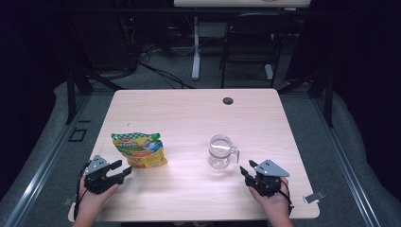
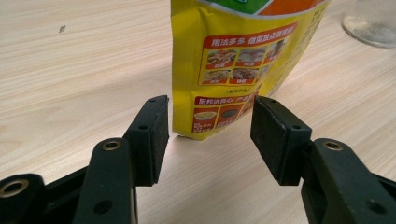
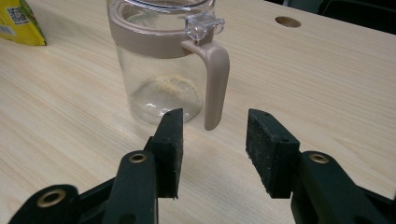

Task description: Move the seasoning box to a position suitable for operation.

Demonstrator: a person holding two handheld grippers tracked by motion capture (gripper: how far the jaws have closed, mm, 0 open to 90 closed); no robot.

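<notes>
Both grippers are approaching with fingers apart: the left gripper (image 1: pixel 122 171) nearing the yellow pouch (image 1: pixel 140 149) at lower left, the right gripper (image 1: pixel 246 172) facing the jar's handle (image 3: pixel 215 79). Next, each likely needs closing on its target.

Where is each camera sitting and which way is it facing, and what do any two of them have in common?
High view: above the person's edge of the table, facing forward and down; both hands, the left tongs and right tongs show.
Left gripper view: rides the left tongs, facing the yellow pouch; its open black jaws show.
Right gripper view: rides the right tongs, facing the clear jar and its handle; its open jaws show.
Shared: both gripper views catch the pouch and the jar.
</notes>
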